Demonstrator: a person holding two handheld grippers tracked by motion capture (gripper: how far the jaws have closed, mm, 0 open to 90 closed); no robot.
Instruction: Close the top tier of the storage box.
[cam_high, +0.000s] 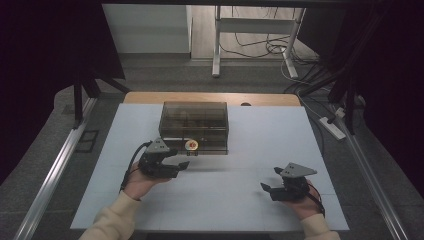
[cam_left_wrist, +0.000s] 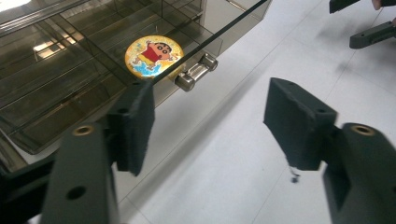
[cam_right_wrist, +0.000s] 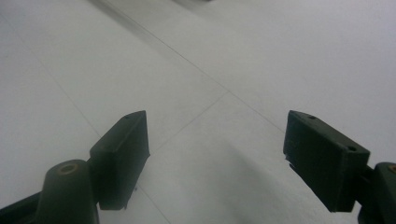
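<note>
Likely drawer work: left gripper (cam_left_wrist: 208, 128), jaws spread and empty, sits just before the drawer (cam_left_wrist: 84, 70) of the smoky box (cam_high: 194, 120); square both pads on the chrome handle (cam_left_wrist: 196, 72), move it straight. Round cartoon badge (cam_left_wrist: 154, 55) lies inside. Right gripper (cam_right_wrist: 217, 158) spread, over matte white table (cam_right_wrist: 261, 60)

**A Dim Room Around a White Counter**

The counter (cam_high: 280, 145) has a flat white top with thin lines across it. Its far edge is brown wood (cam_high: 210, 97). The floor (cam_high: 200, 75) under and behind it is grey. Dark black curtains (cam_high: 45, 60) hang on both sides. A white metal frame (cam_high: 217, 45) stands at the back, with black cables (cam_high: 260, 47) lying on the floor beside it. A white power strip (cam_high: 332, 127) lies on the right. A silver rail (cam_high: 55, 165) runs along the left side.
</note>
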